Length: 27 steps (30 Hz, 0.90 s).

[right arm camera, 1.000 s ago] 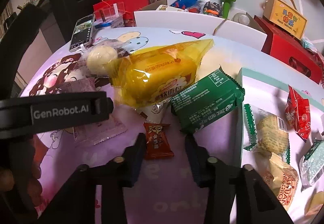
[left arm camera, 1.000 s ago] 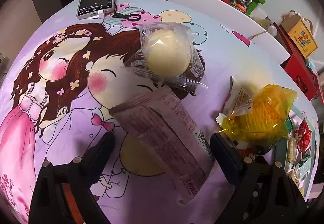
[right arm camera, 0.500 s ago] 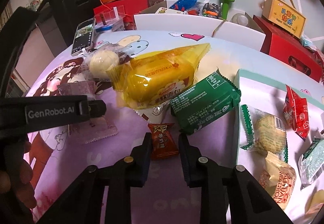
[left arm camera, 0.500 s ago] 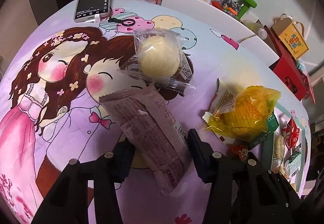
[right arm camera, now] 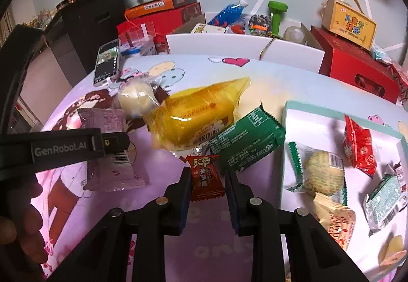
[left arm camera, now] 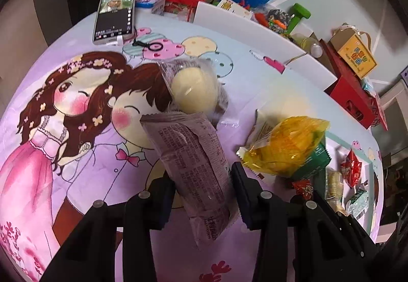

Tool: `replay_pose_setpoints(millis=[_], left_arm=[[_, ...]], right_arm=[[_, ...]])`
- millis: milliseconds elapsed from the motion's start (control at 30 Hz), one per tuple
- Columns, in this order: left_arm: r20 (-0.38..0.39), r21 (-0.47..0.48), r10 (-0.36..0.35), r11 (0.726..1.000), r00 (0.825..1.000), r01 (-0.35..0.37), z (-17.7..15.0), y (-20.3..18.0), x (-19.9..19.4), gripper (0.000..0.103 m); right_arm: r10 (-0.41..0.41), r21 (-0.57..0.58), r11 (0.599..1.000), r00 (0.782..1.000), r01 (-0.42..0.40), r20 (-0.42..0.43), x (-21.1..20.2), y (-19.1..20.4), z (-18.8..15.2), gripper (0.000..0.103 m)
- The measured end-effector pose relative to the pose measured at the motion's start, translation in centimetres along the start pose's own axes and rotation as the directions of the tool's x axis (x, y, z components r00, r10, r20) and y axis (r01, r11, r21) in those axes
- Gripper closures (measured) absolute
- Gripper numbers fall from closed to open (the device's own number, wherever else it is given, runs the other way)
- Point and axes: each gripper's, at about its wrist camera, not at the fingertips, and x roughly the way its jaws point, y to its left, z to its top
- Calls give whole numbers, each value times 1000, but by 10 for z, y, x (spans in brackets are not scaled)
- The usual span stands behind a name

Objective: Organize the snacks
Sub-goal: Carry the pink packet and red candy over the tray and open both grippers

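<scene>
Both grippers have a snack in hand. The left gripper (left arm camera: 204,195), whose jaws have just been closing, is clamped on the purple pack (left arm camera: 193,169) at lower centre of the left view, its far end pointing up-frame toward the round bun (left arm camera: 193,92). The right gripper (right arm camera: 207,188) pinches the small red candy (right arm camera: 205,178) at lower centre of the right view, jaws nearly together.

The sorting looks partly done. The tray (right arm camera: 285,134) at right of the right view already holds several packets: a red one, a biscuit, a teal one. The bun, the yellow pack (right arm camera: 199,116) and the green pack (right arm camera: 244,144) lie on the cloth at centre frame, outside the tray, so they and the two held snacks are probably still to be placed.

The surface is a purple cartoon-print cloth (left arm camera: 76,154). A phone (left arm camera: 114,16) lies at upper left, and boxes, toys and cables crowd the floor behind.
</scene>
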Motion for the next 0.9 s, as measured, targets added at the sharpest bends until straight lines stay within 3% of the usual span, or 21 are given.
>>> replay_pose_setpoints(millis=[500,900], left_arm=[[68,13,-29,1000,997,29,3,-7,-29,59],[119,79,-72,995,990,62,1,-35,-52,59]], right_arm=[[-2,25,1000,999,1,43,-22,-8,5,75],[-38,88,996,995,30,91,-51,-35,7,75]])
